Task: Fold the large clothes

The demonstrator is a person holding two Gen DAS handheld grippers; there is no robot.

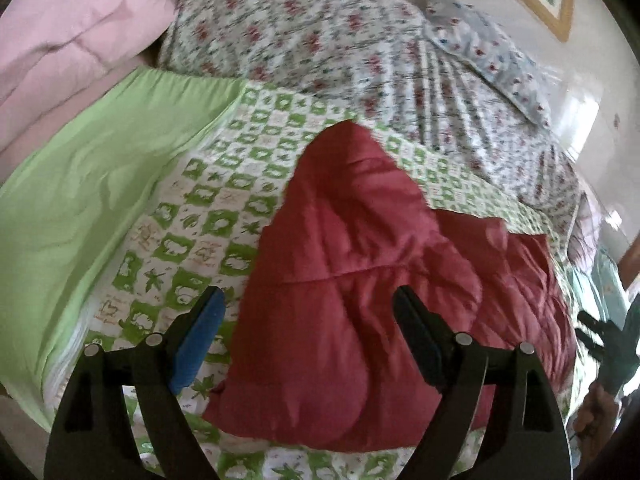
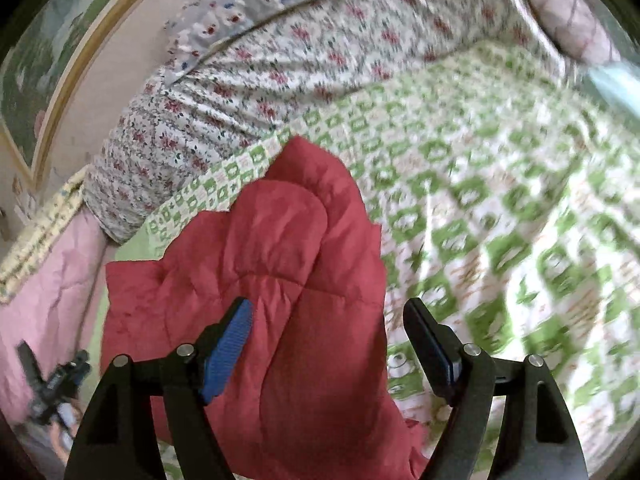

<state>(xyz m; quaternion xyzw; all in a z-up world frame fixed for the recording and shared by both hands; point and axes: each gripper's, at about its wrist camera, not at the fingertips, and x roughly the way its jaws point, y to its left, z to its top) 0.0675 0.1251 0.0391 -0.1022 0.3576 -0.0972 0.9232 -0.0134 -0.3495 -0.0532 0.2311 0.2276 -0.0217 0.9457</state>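
While both grippers gape empty over red jacket (image 1: 360, 240) — only left view shows green pillow (image 1: 92, 184)

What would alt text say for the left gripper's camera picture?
A puffy red quilted garment lies folded on a green-and-white patterned bedspread, with the open left gripper hovering above it, nothing held. A floral quilt is heaped behind.
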